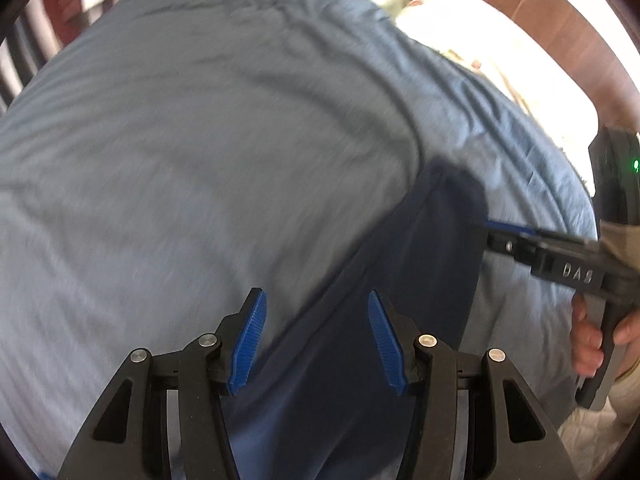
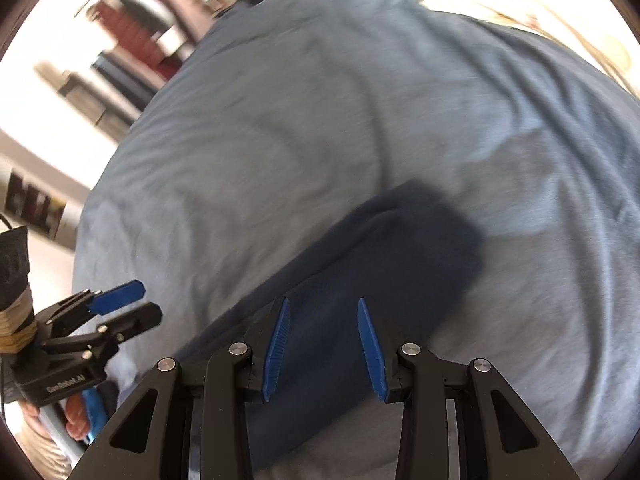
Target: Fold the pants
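1. My left gripper (image 1: 316, 340) points down over the bed; its blue pads (image 1: 250, 340) stand partly apart with nothing between them, only cloth lying beneath.
2. The navy pants (image 1: 360, 320) lie flat on the grey-blue bedspread (image 1: 200, 140) as a long folded strip that runs from under my left jaws up to a squared end near the middle of the bed.
3. My right gripper (image 2: 322, 344) also tilts downward, jaws partly apart and empty, hanging above the same navy strip (image 2: 380, 260).
4. In the left wrist view the right gripper (image 1: 490, 226) shows from the side at the right edge, with a hand (image 1: 588, 340) wrapped around its handle; its tips are beside the pants' upper end, and blur keeps me from telling whether they touch.
5. A cream pillow (image 1: 480, 40) sits at the far right of the bed.
6. Both views are smeared.
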The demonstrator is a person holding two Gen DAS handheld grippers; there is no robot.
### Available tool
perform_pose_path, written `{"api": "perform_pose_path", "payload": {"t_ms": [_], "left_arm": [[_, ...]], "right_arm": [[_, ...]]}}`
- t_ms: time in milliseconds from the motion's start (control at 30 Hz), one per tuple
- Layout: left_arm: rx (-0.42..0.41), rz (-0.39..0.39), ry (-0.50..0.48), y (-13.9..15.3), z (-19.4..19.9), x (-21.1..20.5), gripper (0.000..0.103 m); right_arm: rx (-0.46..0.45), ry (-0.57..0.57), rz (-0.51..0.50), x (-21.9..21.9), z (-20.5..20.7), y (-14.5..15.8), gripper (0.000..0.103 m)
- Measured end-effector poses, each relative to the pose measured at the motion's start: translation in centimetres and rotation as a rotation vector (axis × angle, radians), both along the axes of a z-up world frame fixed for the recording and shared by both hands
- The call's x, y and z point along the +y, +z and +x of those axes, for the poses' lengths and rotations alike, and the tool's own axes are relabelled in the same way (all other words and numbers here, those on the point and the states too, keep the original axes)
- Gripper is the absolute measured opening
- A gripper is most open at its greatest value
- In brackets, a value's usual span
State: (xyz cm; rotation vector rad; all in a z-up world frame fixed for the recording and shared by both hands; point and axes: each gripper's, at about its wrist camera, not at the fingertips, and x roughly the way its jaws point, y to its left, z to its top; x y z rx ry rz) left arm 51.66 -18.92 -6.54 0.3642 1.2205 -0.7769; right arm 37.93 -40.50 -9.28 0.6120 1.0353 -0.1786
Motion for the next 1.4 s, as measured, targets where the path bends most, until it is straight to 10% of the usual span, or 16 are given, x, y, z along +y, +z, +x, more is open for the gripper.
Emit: {"api": "perform_pose_path", "payload": {"t_ms": [1000,1400], "left_arm": [[0.068,0.032,0.277,-8.0,1.2,13.0,0.042],[-0.060,0.031,0.429,-2.3,-1.3,19.8,0.054]], "right_arm": [[0.063,0.293,-0.034,14.7,3.8,-3.2,0.037],[0.053,0.345,-0.058,17.1,3.5,-1.7,0.037]]}}
